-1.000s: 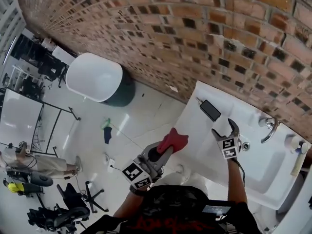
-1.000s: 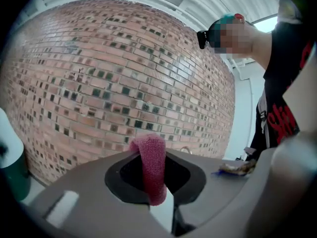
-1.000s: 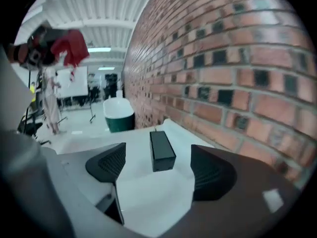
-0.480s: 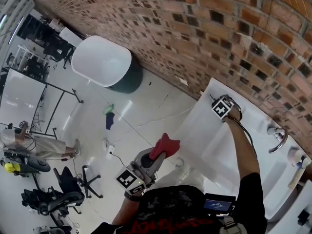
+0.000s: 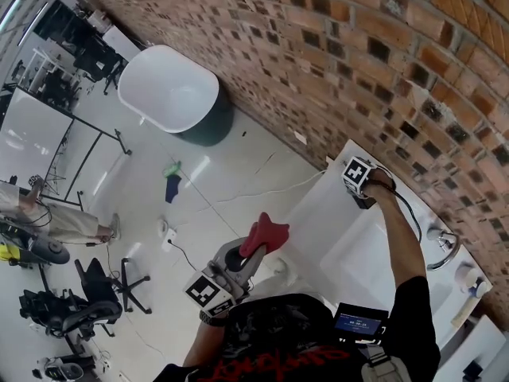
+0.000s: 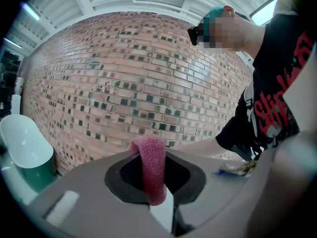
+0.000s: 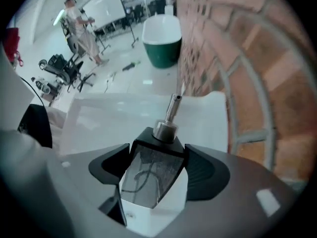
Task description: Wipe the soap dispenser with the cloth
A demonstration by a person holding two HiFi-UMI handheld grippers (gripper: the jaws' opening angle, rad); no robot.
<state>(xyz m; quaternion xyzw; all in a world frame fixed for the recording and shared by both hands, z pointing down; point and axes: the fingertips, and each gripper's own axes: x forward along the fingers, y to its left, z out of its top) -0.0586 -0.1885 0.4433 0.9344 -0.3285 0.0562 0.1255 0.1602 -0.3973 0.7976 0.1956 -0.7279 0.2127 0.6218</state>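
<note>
Cloth (image 6: pixel 151 170), pinched fast in the left tongs (image 6: pixel 154 185) near the body, waits ready for wiping while the right tongs (image 7: pixel 158 157), jaws easing apart yet touching it, apparently steady the soap dispenser (image 7: pixel 151 178) on the sink's (image 5: pixel 318 207) far left corner.

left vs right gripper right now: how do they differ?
The left gripper pinches the red cloth; the right gripper has the soap dispenser between its jaws, which are opening. Left lies roughly level, beside the sink over the floor; right points down at the sink's back corner. Both have something between the jaws.
</note>
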